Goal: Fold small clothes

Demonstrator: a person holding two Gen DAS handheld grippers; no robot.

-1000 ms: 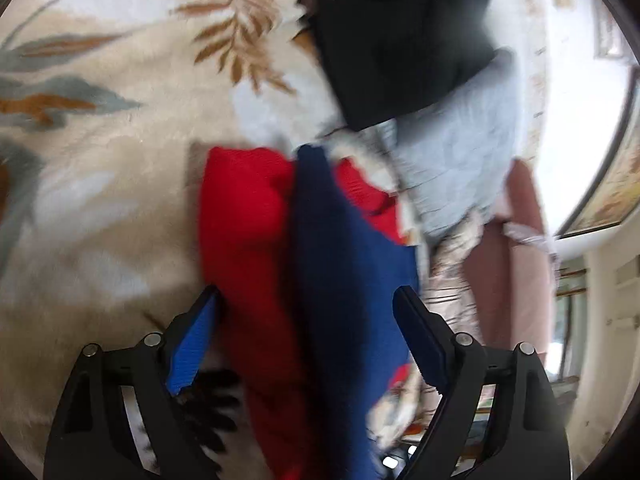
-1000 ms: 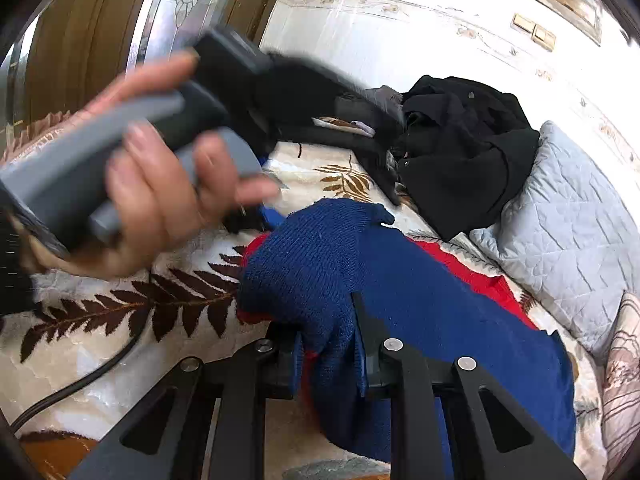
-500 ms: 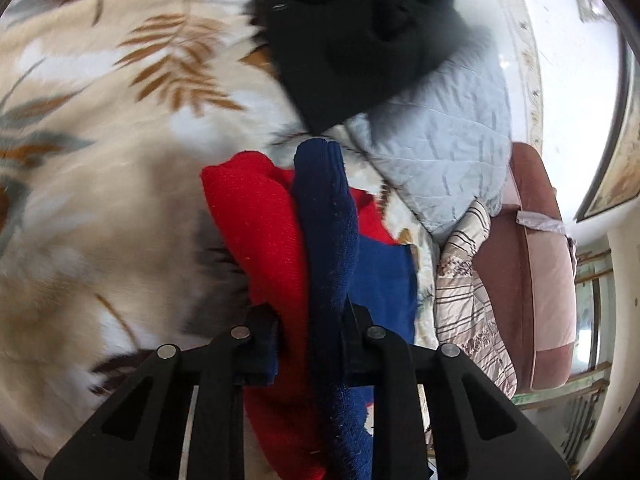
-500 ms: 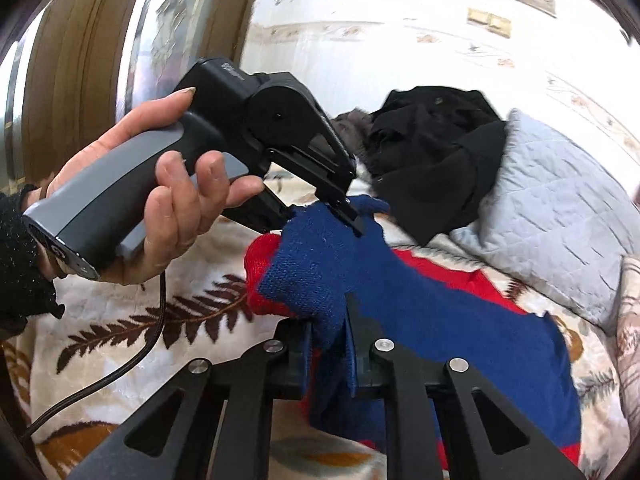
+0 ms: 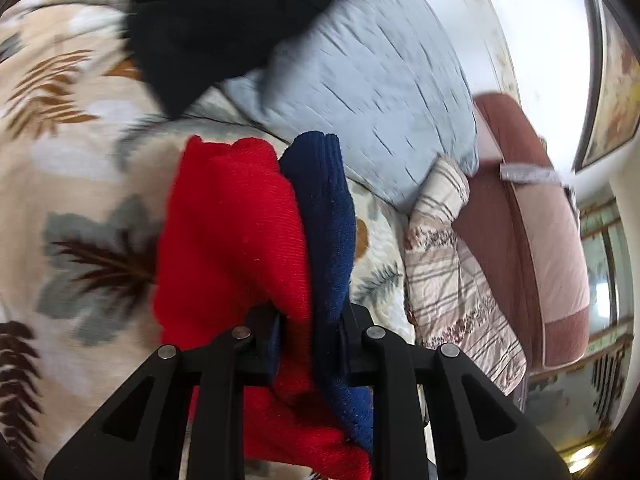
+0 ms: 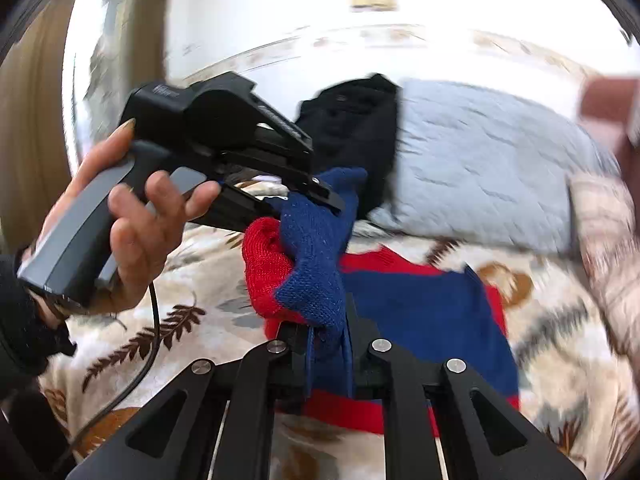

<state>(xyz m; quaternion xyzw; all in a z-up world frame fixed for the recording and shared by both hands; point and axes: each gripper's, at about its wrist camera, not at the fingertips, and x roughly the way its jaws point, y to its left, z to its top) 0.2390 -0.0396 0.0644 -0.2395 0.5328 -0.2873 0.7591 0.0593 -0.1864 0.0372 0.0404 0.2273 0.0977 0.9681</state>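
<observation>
Leaf-print bedspread (image 5: 72, 184); grey pillow (image 5: 372, 92) against white wall (image 6: 440, 12).

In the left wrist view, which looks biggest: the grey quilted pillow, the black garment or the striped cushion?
1. grey quilted pillow
2. black garment, partly cut off by the picture's edge
3. striped cushion

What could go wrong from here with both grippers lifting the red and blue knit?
1. The left gripper and right gripper each pinch only a bunched edge of the red and blue knit; it may slip out.
2. The black garment and grey pillow lie close behind; the fold could land on them.
</observation>
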